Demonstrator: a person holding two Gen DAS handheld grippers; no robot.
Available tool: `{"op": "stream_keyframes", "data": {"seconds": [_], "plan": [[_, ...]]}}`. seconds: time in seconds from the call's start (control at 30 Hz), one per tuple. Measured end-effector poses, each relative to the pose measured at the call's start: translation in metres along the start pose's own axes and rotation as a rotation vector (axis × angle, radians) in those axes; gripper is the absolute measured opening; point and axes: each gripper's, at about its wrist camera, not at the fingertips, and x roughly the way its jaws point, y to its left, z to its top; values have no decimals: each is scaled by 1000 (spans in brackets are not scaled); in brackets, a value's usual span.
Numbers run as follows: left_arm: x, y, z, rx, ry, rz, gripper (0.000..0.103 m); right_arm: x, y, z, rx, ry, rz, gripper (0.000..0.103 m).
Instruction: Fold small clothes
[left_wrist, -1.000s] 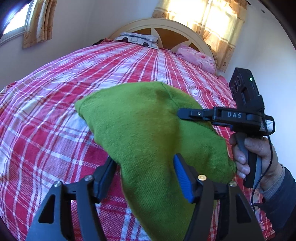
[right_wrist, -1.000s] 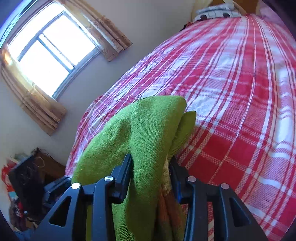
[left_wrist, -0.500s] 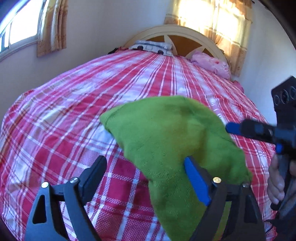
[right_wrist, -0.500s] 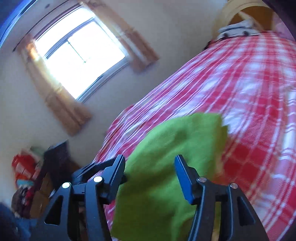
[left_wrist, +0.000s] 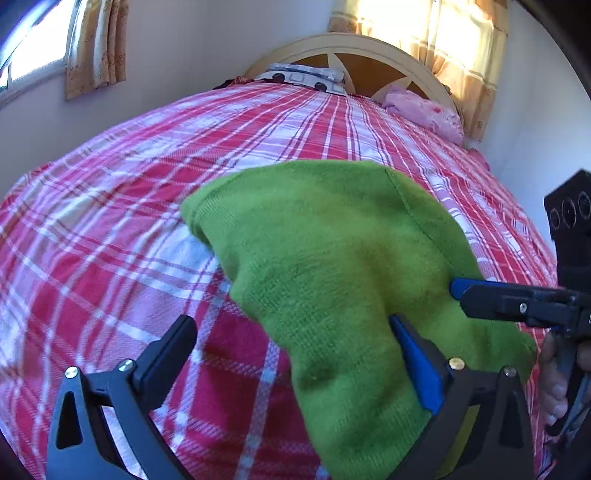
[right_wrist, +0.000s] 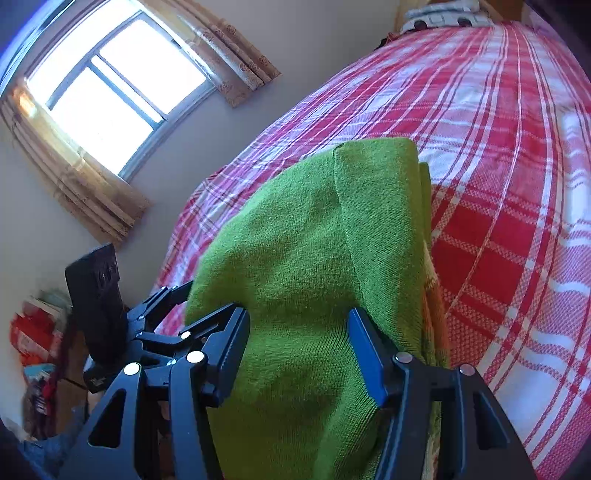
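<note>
A red plaid bed (left_wrist: 155, 206) filled the room. At its far end stood a wooden headboard (left_wrist: 369, 48), with a pink pillow (left_wrist: 424, 110) just beside it; a curtained window (right_wrist: 110, 85) was well apart.

Sunlit window (right_wrist: 107, 85), tan curtains (left_wrist: 96, 40), plaid bed (left_wrist: 110, 206), arched headboard (left_wrist: 354, 55).

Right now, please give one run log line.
green knitted garment: on red plaid bedspread | left gripper: opening, released | right gripper: open

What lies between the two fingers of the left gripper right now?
In the left wrist view, the left gripper has its jaws opening: the green knitted garment drapes against the blue-padded finger, with bare red plaid bedspread filling the remaining gap.
</note>
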Motion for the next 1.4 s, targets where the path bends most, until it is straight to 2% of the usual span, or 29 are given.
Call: {"op": "stream_keyframes", "data": {"seconds": [0.13,0.23,0.3,0.43,0.47,0.57,0.7,0.87,1.1,1.4], "plan": [[-5,-2,-2,-5,-10,6,103,-3,-18,1,82,-39,61,48],[-22,-8,-4,0,-15,36,103,-14,-22,-3,138,-65,84,49],[-40,-13,-6,27,-32,66,103,-24,-13,-8,127,-89,49,50],[-82,-18,-11,53,-100,53,103,-53,6,-23,143,-150,1,66],[-93,-18,-12,57,-117,48,103,-64,15,-30,141,-171,-49,70],[-121,-22,-12,53,-173,25,103,-88,37,-52,100,-203,-150,72],[-145,-31,-11,44,-225,-21,103,-112,70,-74,43,-246,-185,72],[-166,-48,-13,93,-282,-59,103,-138,107,-85,-48,-311,-265,73],[-179,-55,-14,114,-315,-76,103,-170,133,-98,-126,-382,-377,75],[-193,-57,-14,117,-345,-77,103,-170,144,-103,-149,-381,-376,75]]}}
